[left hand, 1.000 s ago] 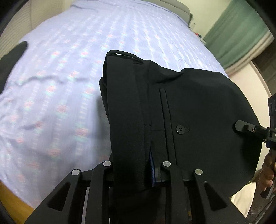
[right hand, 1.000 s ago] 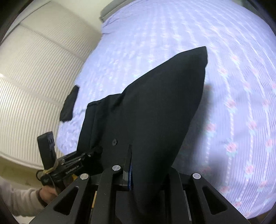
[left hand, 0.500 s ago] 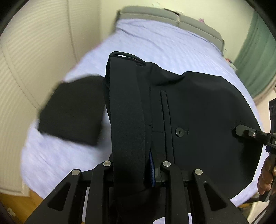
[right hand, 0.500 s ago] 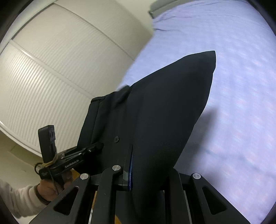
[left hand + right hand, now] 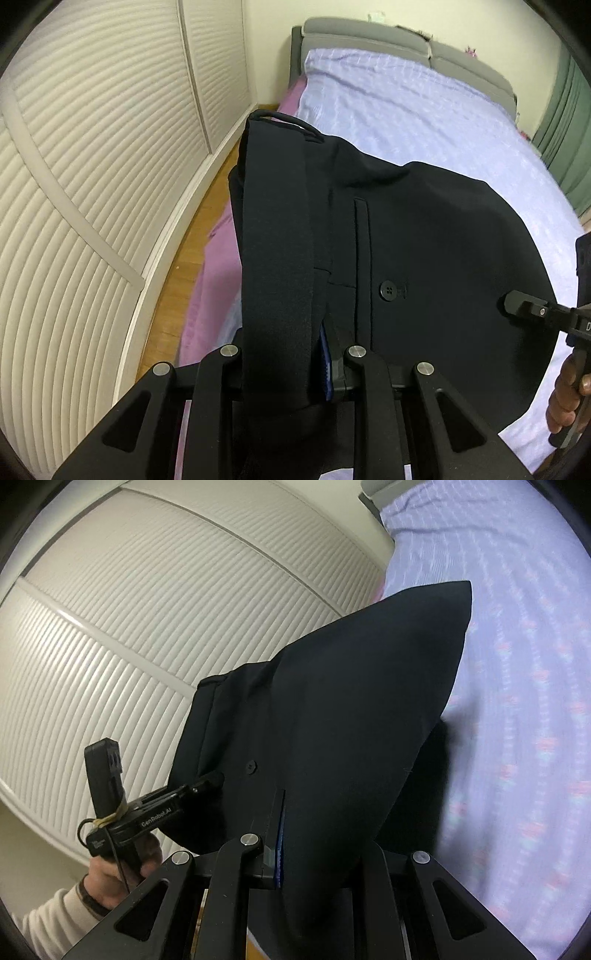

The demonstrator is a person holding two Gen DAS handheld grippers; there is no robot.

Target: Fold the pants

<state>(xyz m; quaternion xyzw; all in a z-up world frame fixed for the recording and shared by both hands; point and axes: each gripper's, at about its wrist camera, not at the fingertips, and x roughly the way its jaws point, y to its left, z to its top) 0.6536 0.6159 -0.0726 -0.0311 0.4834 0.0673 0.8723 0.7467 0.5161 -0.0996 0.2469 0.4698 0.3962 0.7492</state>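
Pants: one pair of black dress pants (image 5: 424, 258), folded, held up off the bed (image 5: 424, 122) between the two grippers.
Left gripper: (image 5: 291, 362) was clamped on the waistband end of the pants; cloth ran between its fingers and draped over them.
Right gripper: (image 5: 317, 849) was clamped on the other side of the fold; its tip also showed at the right edge of the left wrist view, pressed to the cloth.
Buttons: one black button (image 5: 387, 290), beside one welt pocket slit (image 5: 360, 258).
Belt loops: one loop (image 5: 280, 120) visible at the far waistband edge.
Writing: "GenRobot.AI" in white on the left gripper's body, read from the right wrist view.
Hands: two, one on each handle; the left hand (image 5: 122, 871) with a cream sleeve.
Surroundings: lilac floral bedsheet (image 5: 535, 701), grey headboard (image 5: 388, 40), white slatted wardrobe doors (image 5: 92, 166), green curtain (image 5: 569, 129).
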